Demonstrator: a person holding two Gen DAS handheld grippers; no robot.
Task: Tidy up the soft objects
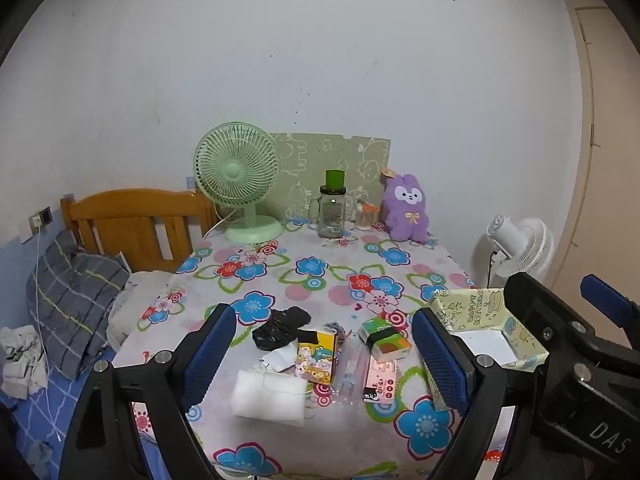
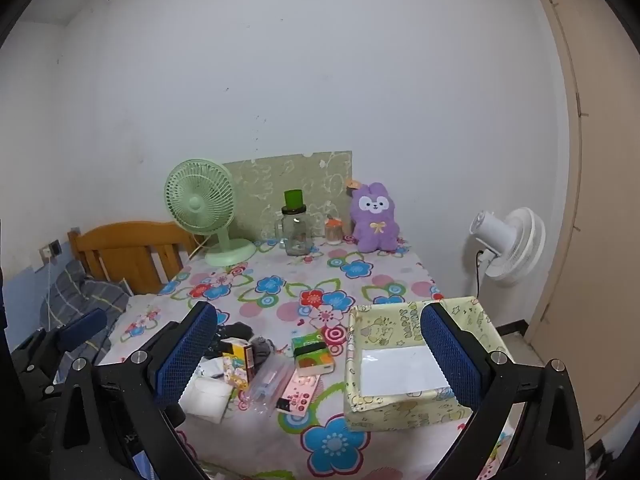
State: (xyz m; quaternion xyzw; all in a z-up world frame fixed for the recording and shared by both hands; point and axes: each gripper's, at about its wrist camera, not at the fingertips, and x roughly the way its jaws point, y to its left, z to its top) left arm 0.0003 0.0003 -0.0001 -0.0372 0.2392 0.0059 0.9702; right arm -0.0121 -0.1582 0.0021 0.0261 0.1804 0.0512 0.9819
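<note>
both tools are held above the near edge of the flowered table (image 1: 360, 280), tilted down, with nothing between the fingers: the left gripper (image 1: 324, 356) is spread wide around the view of the clutter, and the right gripper (image 2: 320, 356) is spread just as wide, so a bulky soft item can be taken. the soft things are heaped at the near middle: a white foam pad (image 1: 268, 396), a black bag (image 1: 280, 328), a green tissue pack (image 1: 386, 338) and what may be dark cloth behind a cartoon box (image 1: 316, 360). the yellow box (image 2: 400, 368) is kept open beside them, likely as the bin. the purple plush (image 1: 406, 208) is set well apart at the wall.
</note>
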